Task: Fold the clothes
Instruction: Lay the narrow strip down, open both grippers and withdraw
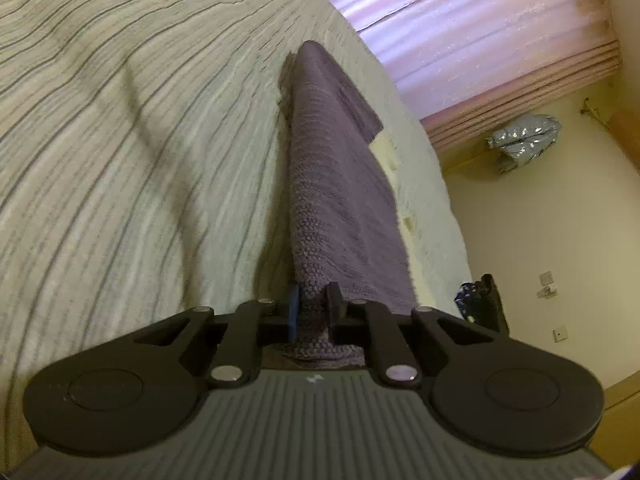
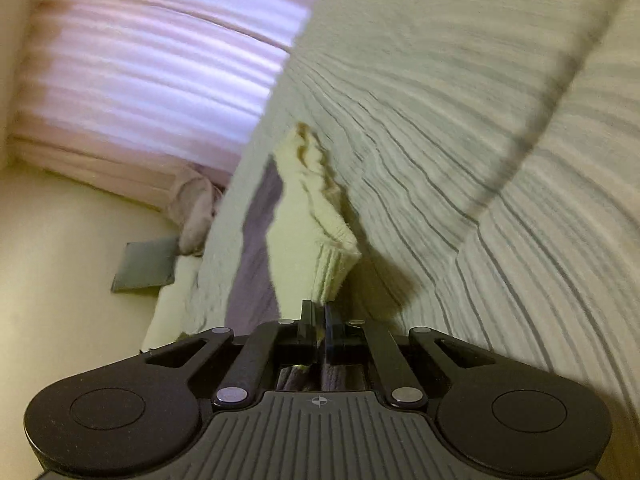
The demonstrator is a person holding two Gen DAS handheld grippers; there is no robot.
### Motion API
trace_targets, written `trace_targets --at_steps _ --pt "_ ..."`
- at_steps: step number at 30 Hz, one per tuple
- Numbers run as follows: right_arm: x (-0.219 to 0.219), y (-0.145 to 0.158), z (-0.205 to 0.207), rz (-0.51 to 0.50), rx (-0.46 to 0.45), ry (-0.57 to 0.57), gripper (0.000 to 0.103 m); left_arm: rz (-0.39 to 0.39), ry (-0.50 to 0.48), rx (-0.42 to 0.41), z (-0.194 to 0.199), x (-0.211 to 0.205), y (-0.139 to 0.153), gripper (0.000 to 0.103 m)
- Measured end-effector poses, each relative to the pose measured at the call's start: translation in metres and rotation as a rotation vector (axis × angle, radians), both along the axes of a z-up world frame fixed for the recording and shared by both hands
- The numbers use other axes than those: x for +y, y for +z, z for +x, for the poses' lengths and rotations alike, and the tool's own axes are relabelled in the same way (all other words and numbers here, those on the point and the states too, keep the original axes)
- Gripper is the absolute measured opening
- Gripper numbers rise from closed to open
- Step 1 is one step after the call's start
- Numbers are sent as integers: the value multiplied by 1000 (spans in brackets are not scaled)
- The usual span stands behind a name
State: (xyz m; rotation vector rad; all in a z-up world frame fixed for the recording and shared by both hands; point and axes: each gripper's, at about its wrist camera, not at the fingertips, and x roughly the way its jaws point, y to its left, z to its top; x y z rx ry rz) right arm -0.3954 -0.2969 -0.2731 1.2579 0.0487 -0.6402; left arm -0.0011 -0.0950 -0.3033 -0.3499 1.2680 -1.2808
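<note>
A: What lies beyond the striped bedspread [image 1: 120, 152]?
B: Pink curtains [image 1: 460, 28] at one o'clock, a silvery bag [image 1: 524, 138] on the floor at three.
A: And the other camera?
B: A grey cushion [image 2: 146, 266] at nine o'clock.

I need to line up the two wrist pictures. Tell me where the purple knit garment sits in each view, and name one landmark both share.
Left wrist view: the purple knit garment runs up the centre, from the left gripper, which is shut on it, toward the pink curtain.
Right wrist view: the garment is a purple strip left of centre, beside its cream sleeve, which the right gripper pinches.
Shared landmark: the striped bedspread.
</note>
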Motion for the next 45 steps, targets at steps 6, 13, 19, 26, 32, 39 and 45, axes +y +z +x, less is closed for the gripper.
trace_targets --at_steps 6,13,19,26,32,39,45 --pt "13 -21 3 45 120 -37 0 49 41 -51 -5 10 11 26" --pt "-7 -3 19 72 -23 -54 71 5 46 -68 -18 24 34 45" --pt "-28 -13 24 96 -8 -41 7 60 48 -85 -26 7 21 43" --pt "4 -11 22 11 178 -22 5 105 51 -152 -25 9 27 38" --pt "35 52 48 -284 540 -44 9 79 24 -420 -39 2 78 28" --pt "79 49 119 -531 739 184 9 184 -103 -630 -90 -45 69 25" --pt "114 20 111 -506 881 231 28 287 -82 -721 -122 -26 68 25"
